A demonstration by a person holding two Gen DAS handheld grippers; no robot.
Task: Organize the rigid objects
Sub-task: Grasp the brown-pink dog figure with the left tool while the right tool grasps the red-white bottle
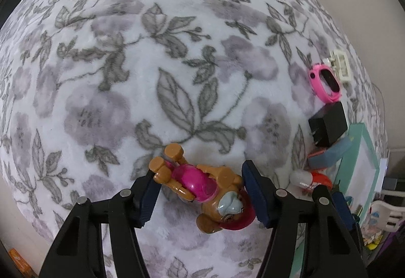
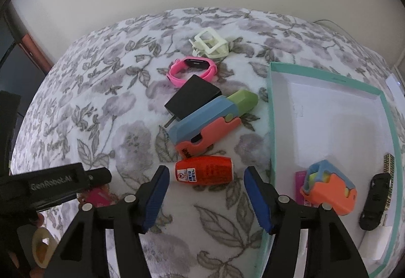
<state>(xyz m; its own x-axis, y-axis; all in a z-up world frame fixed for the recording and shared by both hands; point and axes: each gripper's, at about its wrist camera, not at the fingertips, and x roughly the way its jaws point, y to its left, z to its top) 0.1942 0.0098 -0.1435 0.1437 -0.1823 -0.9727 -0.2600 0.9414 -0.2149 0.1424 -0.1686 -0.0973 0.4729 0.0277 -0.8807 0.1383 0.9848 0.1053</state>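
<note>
Floral blanket: toy dog btwn left gripper jaws.

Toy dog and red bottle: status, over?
Left gripper open, astride toy dog. Right gripper open, just short of red bottle. Box beside it, path clear.

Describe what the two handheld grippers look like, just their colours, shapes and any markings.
Both the left gripper and the right gripper have black angular plastic arms with round silver pins at the joints, ending in ribbed dark blue pads. The right wrist view shows white "GenRobot.AI" lettering on the left gripper's black body.
</note>
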